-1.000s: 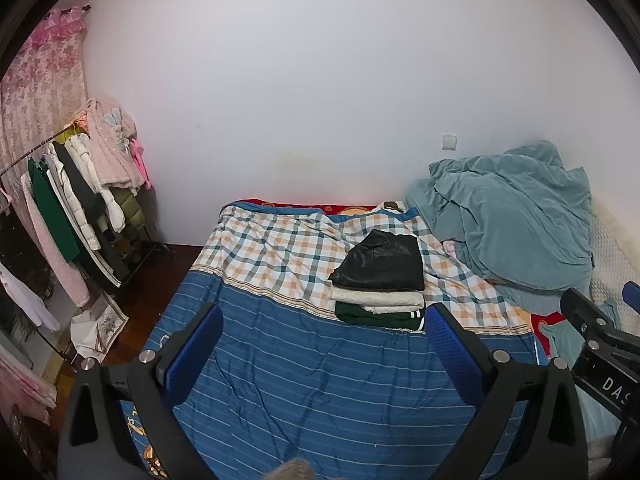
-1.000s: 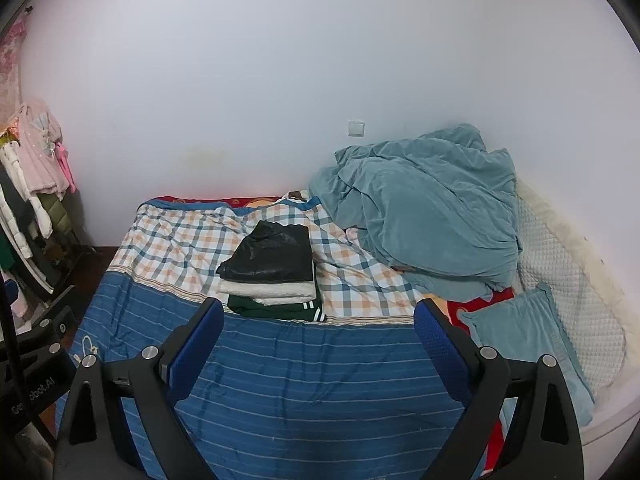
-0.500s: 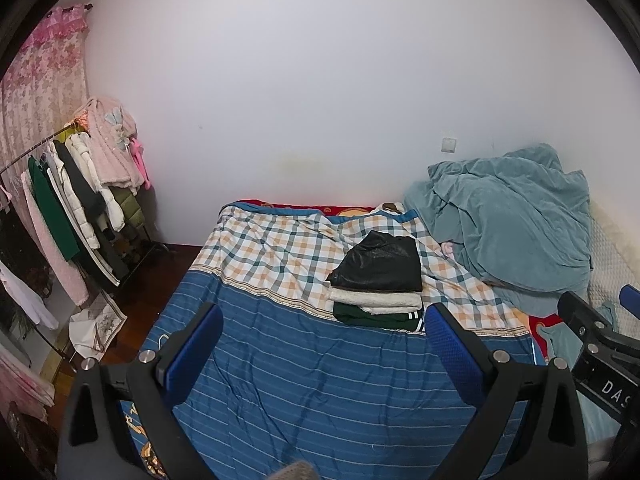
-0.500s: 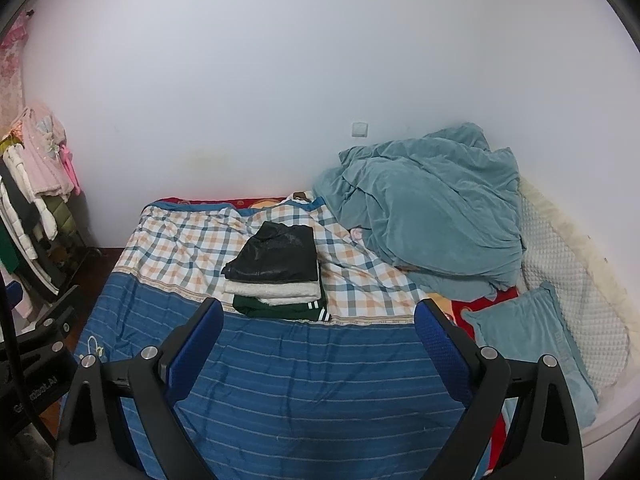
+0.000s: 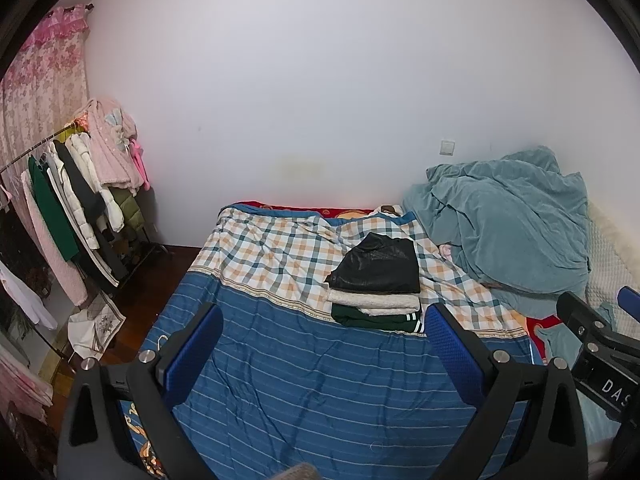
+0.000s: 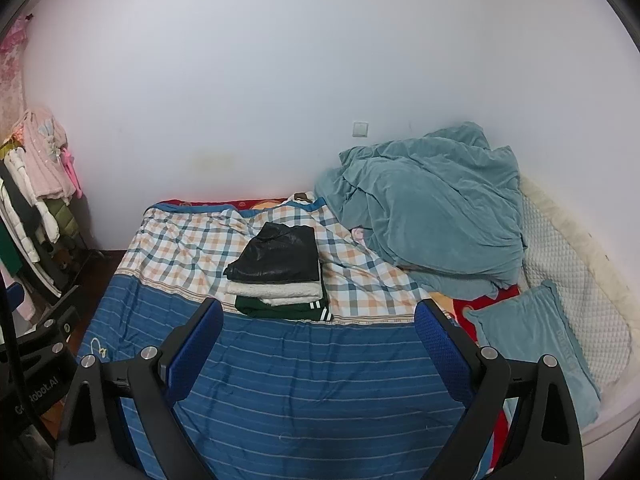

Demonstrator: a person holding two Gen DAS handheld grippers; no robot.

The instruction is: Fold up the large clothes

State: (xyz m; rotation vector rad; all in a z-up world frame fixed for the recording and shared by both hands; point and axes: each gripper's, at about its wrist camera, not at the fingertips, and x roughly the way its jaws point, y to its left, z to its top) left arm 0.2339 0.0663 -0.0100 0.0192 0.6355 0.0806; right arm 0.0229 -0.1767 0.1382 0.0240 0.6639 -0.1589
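A stack of folded clothes [image 5: 376, 284] lies on the bed where the checked sheet meets the blue striped cover [image 5: 320, 392]: a black shiny garment on top, a white fleecy one under it, a dark green one with white stripes at the bottom. It also shows in the right wrist view [image 6: 280, 272]. My left gripper [image 5: 323, 354] is open and empty, held above the striped cover short of the stack. My right gripper [image 6: 318, 350] is open and empty, likewise short of the stack.
A crumpled teal blanket [image 6: 432, 208] is piled at the bed's far right, with a teal pillow [image 6: 532, 336] in front of it. A rack of hanging clothes [image 5: 72, 208] stands on the left. The right gripper's body [image 5: 600, 344] shows at the left view's right edge.
Both grippers have drifted slightly; the stack sits a little further right in the right wrist view. Both stay open and empty.
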